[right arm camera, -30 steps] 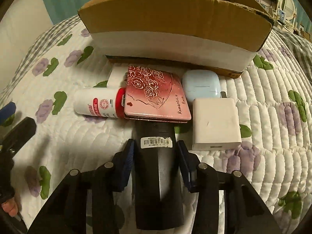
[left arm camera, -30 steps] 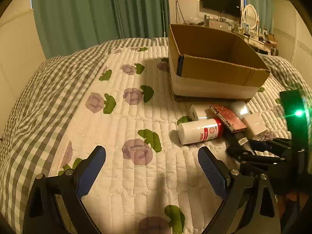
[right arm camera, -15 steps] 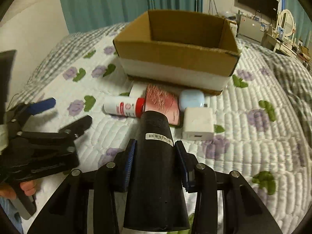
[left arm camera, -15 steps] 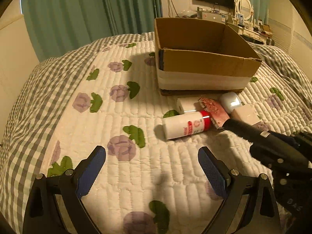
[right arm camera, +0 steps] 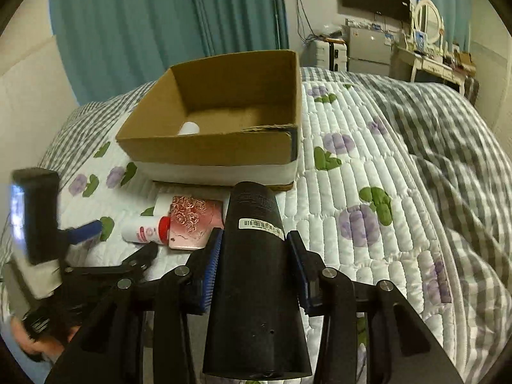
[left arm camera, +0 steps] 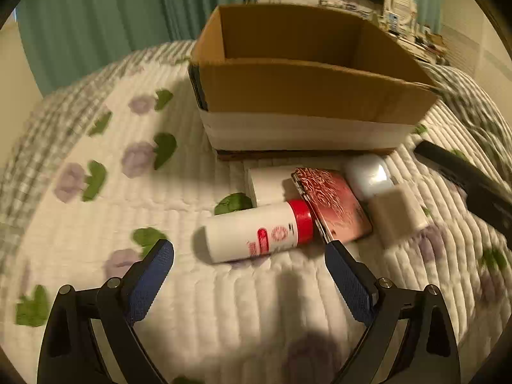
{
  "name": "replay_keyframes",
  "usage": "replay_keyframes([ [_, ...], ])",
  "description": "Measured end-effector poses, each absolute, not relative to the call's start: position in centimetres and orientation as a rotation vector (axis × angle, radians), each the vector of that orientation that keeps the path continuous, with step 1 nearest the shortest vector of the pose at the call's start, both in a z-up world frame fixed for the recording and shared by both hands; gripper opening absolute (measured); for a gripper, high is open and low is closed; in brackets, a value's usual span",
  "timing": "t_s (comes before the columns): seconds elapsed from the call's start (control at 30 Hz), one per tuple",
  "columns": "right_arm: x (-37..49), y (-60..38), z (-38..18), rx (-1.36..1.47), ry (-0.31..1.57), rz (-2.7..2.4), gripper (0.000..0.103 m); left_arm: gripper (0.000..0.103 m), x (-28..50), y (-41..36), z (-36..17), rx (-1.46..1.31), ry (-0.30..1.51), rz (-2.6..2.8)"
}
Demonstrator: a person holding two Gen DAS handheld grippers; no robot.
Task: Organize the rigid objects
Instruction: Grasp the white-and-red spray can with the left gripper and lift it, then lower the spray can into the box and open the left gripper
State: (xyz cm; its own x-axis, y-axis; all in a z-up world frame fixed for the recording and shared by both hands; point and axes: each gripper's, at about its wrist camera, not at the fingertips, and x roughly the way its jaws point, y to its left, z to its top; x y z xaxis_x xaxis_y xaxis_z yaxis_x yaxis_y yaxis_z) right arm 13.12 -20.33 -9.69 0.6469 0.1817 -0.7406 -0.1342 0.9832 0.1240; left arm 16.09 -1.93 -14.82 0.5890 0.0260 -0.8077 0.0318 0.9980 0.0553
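Lifted black cylinder [right arm camera: 256, 268] in right tongs [right arm camera: 252, 268]

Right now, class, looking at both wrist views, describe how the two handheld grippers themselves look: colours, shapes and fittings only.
Both the left gripper and the right gripper have matte black angular frames with triangular cut-outs and silver round bolts. Their fingers carry textured blue pads. From the right view, the left unit also shows a boxy black-and-white housing. No cables or sleeves are visible.

Both wrist views face cardboard box [left arm camera: 307, 96] [right arm camera: 217, 128]; left nearer, lower.
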Motion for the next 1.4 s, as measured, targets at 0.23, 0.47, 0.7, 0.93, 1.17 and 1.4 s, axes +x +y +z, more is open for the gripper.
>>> replay_keyframes([
  [0.23, 13.5, -20.1, -10.3, 0.063, 0.859, 0.207, 0.039, 0.097, 18.5, -1.8, -16.8, 0.026, 0.968, 0.016],
  [0.47, 13.3, -19.7, -10.7, 0.045, 0.867, 0.201, 0.039, 0.08, 18.5, -1.7, -16.9, 0.002, 0.991, -0.036],
  [0.7, 12.0, -19.5, -9.4, 0.02, 0.826, 0.192, 0.039, 0.08, 15.7, -1.6, -13.8, 0.032, 0.93, -0.064],
  [0.93, 10.2, -19.1, -5.5, 0.001, 0.751, 0.202, 0.039, 0.08, 12.8, -1.0, -7.4, 0.032, 0.843, -0.099],
  [1.17, 12.4, -19.2, 0.6, 0.012, 0.65, 0.23, 0.039, 0.08, 14.9, -2.3, -0.5, 0.047, 0.748, -0.15],
  [1.4, 18.3, -19.4, 4.4, 0.007, 0.589, 0.237, 0.039, 0.08, 20.9, -4.3, 2.6, 0.112, 0.669, -0.147],
])
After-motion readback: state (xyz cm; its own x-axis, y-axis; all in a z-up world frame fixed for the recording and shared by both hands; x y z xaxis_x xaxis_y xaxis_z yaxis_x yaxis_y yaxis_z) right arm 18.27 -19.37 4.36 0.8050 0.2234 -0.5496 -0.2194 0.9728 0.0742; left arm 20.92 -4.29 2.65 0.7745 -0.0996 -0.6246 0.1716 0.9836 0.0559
